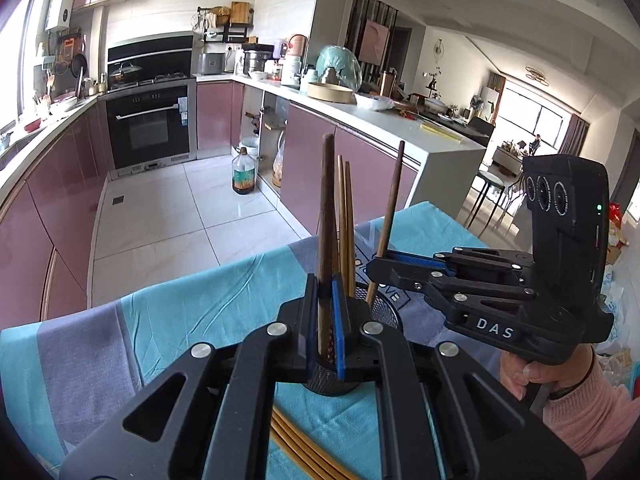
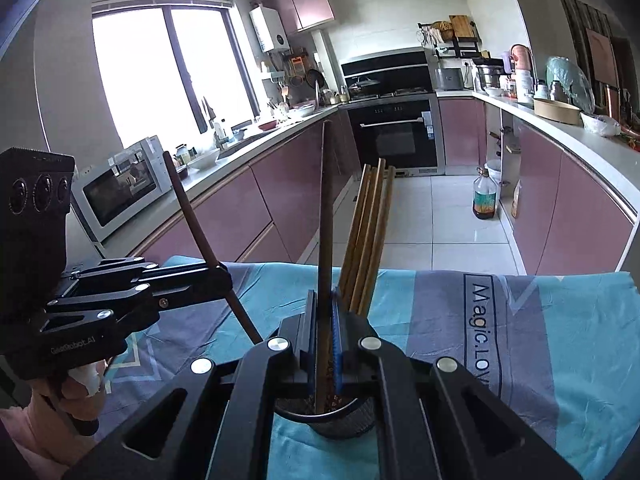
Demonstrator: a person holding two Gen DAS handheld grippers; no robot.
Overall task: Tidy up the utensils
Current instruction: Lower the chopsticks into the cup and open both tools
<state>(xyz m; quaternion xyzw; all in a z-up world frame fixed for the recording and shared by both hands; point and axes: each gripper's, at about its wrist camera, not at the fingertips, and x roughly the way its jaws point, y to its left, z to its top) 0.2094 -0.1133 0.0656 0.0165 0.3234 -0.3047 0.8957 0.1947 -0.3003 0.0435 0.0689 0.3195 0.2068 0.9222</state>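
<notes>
Both grippers clamped on dark chopsticks above mesh holder

Left gripper (image 1: 325, 312): black plastic linkage, blue ribbed pads, jaws nearly closed on one dark brown chopstick (image 1: 325, 216), round, tapered, upright. Its lower end reaches into the holder (image 1: 384, 312), a black cylindrical wire-mesh cup standing on the table. Right gripper (image 2: 322, 320): same build, jaws pinched on a second dark chopstick (image 2: 326, 216), lower end likewise inside the holder's rim. Both grippers crowd the mouth of the cup, partly hiding it. Already in the holder: several pale bamboo chopsticks (image 2: 370, 232), leaning together against the far side. More bamboo chopsticks (image 1: 296, 448) lie loose on the cloth, beneath the left gripper. Table cover (image 1: 192, 320): wrinkled cotton fabric, turquoise and grey-violet, printed lettering. Background: glossy mauve cabinets, tiled floor, oil bottle (image 1: 244, 172)
</notes>
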